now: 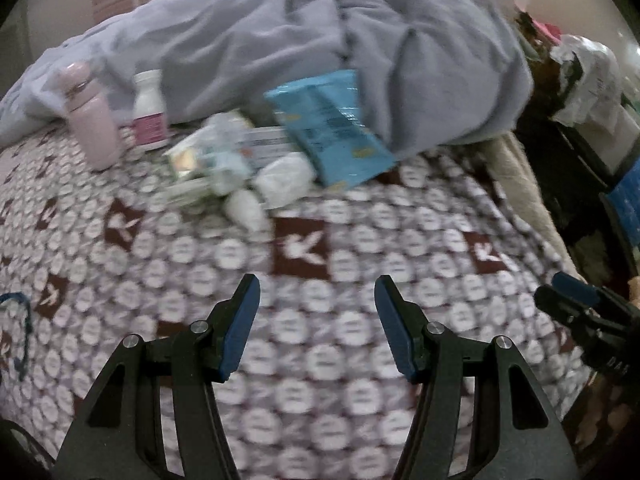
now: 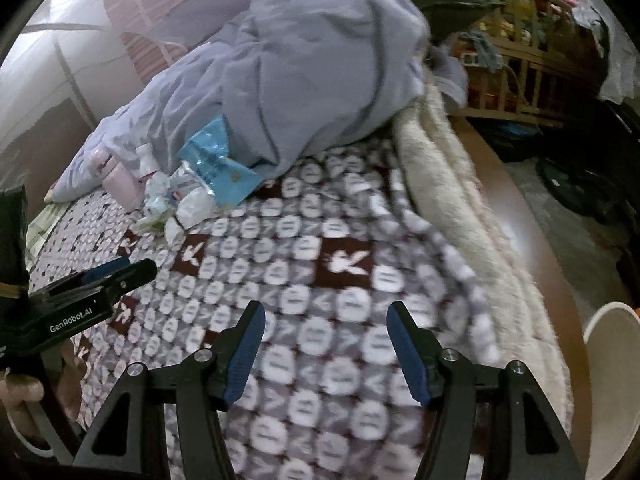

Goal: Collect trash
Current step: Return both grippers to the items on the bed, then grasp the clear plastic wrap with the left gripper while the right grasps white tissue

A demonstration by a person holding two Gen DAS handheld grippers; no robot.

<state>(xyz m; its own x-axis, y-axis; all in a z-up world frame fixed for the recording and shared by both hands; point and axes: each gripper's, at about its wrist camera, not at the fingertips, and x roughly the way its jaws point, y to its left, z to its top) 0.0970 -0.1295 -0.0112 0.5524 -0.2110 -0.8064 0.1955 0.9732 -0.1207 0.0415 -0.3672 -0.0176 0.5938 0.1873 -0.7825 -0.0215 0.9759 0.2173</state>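
Note:
A pile of trash lies on the patterned bedspread [image 1: 304, 312]: a blue plastic wrapper [image 1: 332, 128], crumpled white tissue [image 1: 282, 178], a small white piece [image 1: 246, 208] and clear packets [image 1: 212, 152]. The same blue wrapper [image 2: 218, 164] and tissue [image 2: 196, 202] show far left in the right wrist view. My left gripper [image 1: 316, 286] is open and empty, well short of the pile. My right gripper [image 2: 326, 314] is open and empty over the bedspread, and it also shows at the right edge of the left wrist view [image 1: 576, 294].
A pink bottle [image 1: 90, 116] and a white pill bottle [image 1: 150, 110] stand left of the pile. A bunched grey-blue duvet [image 1: 320, 48] lies behind. A cream fleece edge [image 2: 460, 208] borders the bed. A white round container [image 2: 612, 364] sits on the floor at right.

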